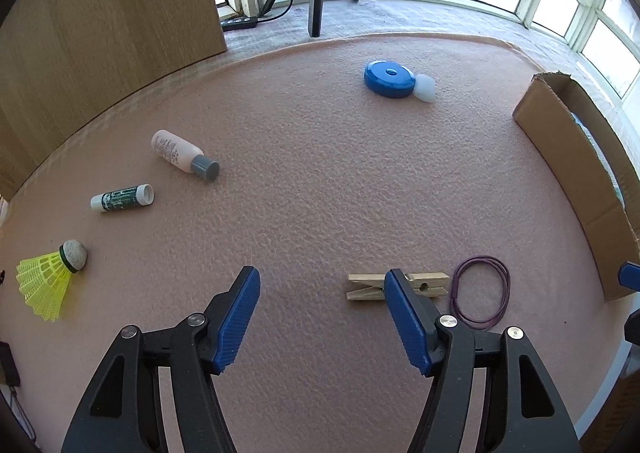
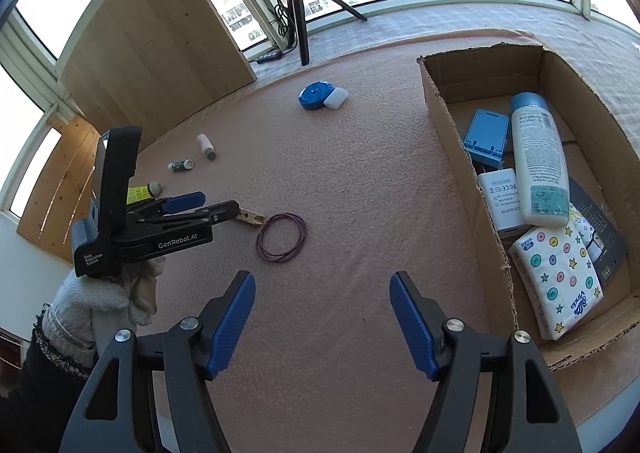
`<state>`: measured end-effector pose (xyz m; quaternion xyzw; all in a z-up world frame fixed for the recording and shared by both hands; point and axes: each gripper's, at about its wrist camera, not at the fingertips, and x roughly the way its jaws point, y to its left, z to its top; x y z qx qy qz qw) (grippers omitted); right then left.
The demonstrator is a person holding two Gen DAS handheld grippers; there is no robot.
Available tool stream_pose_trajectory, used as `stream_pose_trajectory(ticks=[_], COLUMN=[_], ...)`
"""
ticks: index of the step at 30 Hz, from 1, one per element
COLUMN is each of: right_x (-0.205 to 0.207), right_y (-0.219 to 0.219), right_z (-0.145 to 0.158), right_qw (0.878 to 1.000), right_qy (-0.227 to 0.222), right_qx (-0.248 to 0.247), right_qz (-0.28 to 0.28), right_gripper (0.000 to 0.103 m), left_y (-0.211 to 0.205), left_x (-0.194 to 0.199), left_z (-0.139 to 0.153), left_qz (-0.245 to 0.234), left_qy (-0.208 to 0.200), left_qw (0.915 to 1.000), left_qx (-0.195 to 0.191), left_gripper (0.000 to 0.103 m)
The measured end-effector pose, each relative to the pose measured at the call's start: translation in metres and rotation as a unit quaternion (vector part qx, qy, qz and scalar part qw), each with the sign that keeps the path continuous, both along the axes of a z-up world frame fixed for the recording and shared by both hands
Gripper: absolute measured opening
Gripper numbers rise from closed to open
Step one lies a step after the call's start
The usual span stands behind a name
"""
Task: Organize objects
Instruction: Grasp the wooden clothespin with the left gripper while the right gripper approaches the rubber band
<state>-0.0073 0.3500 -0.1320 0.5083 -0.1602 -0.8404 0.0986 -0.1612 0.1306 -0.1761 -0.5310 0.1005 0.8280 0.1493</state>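
Box (image 2: 448, 121) contents, lotion bottle (image 2: 538, 161) included, only in right-wrist view.

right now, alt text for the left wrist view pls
Open left gripper hovers over a pink mat, its right finger overlapping a wooden clothespin beside a purple rubber band. Farther off lie a yellow shuttlecock, two small bottles, a blue round case and a cardboard box.

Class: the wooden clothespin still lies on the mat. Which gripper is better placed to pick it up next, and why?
Left. The left gripper is open beside the clothespin, one finger overlapping it. The right gripper hangs open over bare mat near the cardboard box.
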Motion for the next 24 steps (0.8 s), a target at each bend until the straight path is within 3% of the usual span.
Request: stream_pose_trajectory(ticks=[2,6,9,15,19,22,24], right_x=[-0.003,-0.014,-0.024,-0.04,-0.042,-0.041,-0.041], right_y=[-0.002,-0.01,-0.022,-0.052,-0.061,-0.06,-0.056], right_z=[-0.002,-0.008,-0.015,-0.032,-0.041,-0.044,-0.045], right_qw=[1.0,1.0,0.999,0.994,0.993,0.993,0.993], right_qy=[-0.002,-0.007,-0.007,-0.014,-0.023,-0.026,-0.028], right_qx=[0.001,0.011,0.026,0.062,0.065,0.068,0.073], right_qz=[0.002,0.016,0.036,0.086,0.097,0.097,0.09], right_gripper=[0.066,0.066,0.066,0.066,0.066,0.066,0.066], left_y=[-0.009,-0.026,-0.019,0.016,0.035,0.039,0.039], left_x=[-0.002,0.002,0.008,0.017,0.021,0.011,0.003], left_z=[-0.001,0.003,0.008,0.004,-0.003,-0.009,-0.009], left_qz=[0.01,0.029,0.004,-0.069,-0.113,-0.108,-0.101], left_qy=[-0.006,-0.015,-0.012,-0.004,0.011,0.01,0.012], left_qw=[0.9999,0.9986,0.9986,0.9974,0.993,0.9928,0.9942], left_qx=[0.002,0.042,0.052,0.02,-0.033,-0.049,-0.037], left_gripper=[0.069,0.068,0.068,0.069,0.069,0.069,0.069])
